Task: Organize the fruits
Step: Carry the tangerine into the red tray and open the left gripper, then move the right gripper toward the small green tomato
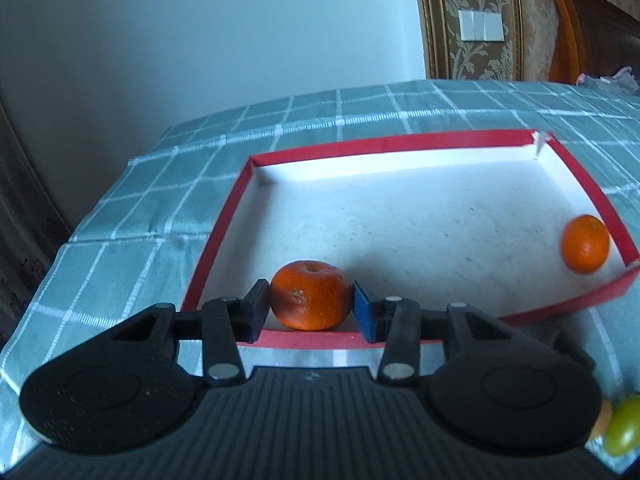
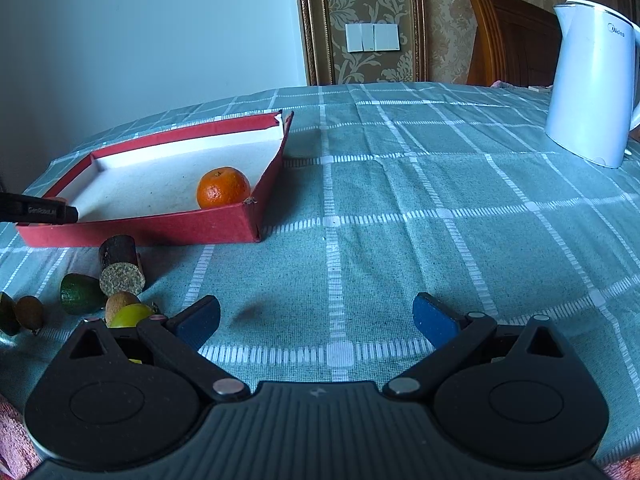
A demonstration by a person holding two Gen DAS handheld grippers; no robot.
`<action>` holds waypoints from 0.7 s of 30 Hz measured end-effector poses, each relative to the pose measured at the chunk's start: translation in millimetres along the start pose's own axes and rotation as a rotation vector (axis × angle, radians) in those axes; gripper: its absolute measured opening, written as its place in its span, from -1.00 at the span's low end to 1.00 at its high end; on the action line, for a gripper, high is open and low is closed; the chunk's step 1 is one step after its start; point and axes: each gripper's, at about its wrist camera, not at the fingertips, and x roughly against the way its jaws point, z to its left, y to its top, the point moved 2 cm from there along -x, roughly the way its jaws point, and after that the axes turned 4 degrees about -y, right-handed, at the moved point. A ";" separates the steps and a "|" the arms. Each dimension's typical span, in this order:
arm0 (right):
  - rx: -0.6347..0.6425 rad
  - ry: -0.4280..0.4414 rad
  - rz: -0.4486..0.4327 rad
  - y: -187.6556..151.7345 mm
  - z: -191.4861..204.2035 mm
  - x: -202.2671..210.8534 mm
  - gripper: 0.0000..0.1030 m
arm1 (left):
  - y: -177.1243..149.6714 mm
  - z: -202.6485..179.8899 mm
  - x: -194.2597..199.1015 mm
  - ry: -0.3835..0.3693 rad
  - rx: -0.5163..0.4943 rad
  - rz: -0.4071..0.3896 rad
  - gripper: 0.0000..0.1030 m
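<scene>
1. Left claw [image 1: 311, 307]: closed on a mandarin [image 1: 310, 295], blue pads touching the fruit at 9 and 3 o'clock; fruit upright, stem dimple on top.
2. Held mandarin: positioned just inside the near wall of a red tray [image 1: 224, 232], at 6 o'clock of the tray interior; contact with the white tray floor cannot be told.
3. Second mandarin [image 1: 585, 244]: resting on the tray floor at 3 o'clock, just beside the right wall and near the front right corner; well apart from the held one.
4. Tray: shallow, red outside, white inside, far right corner split open; set on a bench covered by a green checked cloth [image 1: 120, 216].
5. Green fruit [image 1: 624, 426]: on the cloth outside the tray, at 4 o'clock of the left wrist view, partly hidden by the claw body.
6. Right claw [image 2: 316, 322]: wide open, nothing between the pads, held above bare cloth.
7. Loose items at 9 o'clock of the right claw, in front of the tray: a yellow-green fruit [image 2: 130, 315] just beside the left finger, a brown round fruit [image 2: 120, 300], a dark green piece [image 2: 80, 294], a cut dark cylinder with a speckled face [image 2: 120, 268], a smaller brown fruit [image 2: 30, 312].
8. White kettle [image 2: 592, 88]: upright on the cloth at 2 o'clock, well apart from the tray.
9. Tip of the left claw visible at the tray's left end in the right wrist view.
</scene>
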 end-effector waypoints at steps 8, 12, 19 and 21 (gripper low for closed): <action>-0.008 0.006 -0.003 -0.4 -1.1 0.7 1.00 | -5.8 -11.6 43.2 0.009 -0.029 -0.052 0.27; -0.014 0.012 -0.006 -0.5 -2.4 1.1 1.00 | -17.7 -19.6 87.7 0.023 -0.042 -0.215 0.80; -0.028 0.023 -0.011 -0.3 -5.3 0.7 1.00 | -91.0 -31.5 158.0 -0.031 -0.107 -0.484 1.00; -0.027 0.022 -0.011 -0.1 -4.8 0.7 1.00 | -112.4 -36.0 161.7 -0.031 -0.123 -0.485 1.00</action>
